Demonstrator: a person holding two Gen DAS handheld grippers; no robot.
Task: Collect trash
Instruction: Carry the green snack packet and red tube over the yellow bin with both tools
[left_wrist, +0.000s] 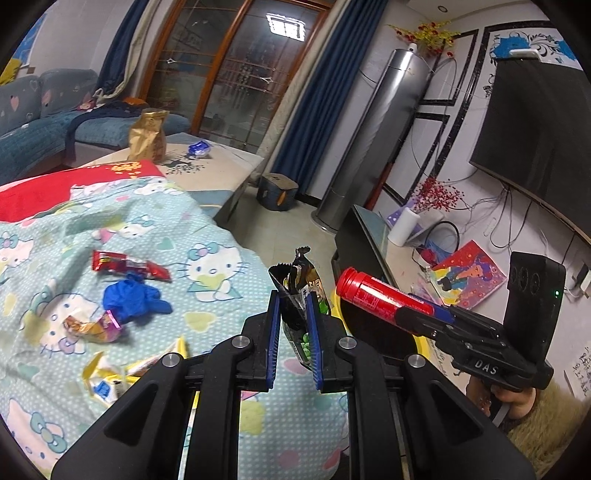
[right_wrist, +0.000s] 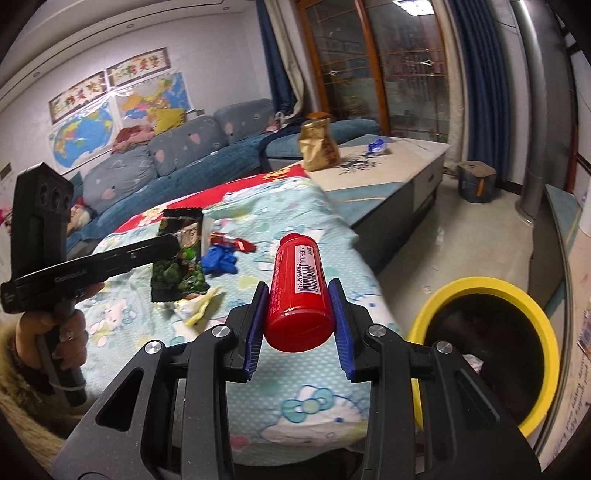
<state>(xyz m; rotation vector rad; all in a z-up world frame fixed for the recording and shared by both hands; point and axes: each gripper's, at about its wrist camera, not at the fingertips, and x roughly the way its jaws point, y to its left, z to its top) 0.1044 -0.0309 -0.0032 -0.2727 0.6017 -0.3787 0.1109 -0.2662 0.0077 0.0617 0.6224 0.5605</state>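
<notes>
Over the bed's (right_wrist: 303, 221) near edge, Hello Kitty sheet. Yellow-rimmed bin (right_wrist: 476, 291) on floor just beside that edge. Right gripper (right_wrist: 299, 321) clamped on red bottle (right_wrist: 299, 288), held above the edge near the bin. Left gripper (left_wrist: 293, 325) pinching black-green snack wrapper (left_wrist: 301, 291), held upright. Farther in on the sheet: blue glove (left_wrist: 133, 297) touching red wrapper (left_wrist: 129, 264).
</notes>
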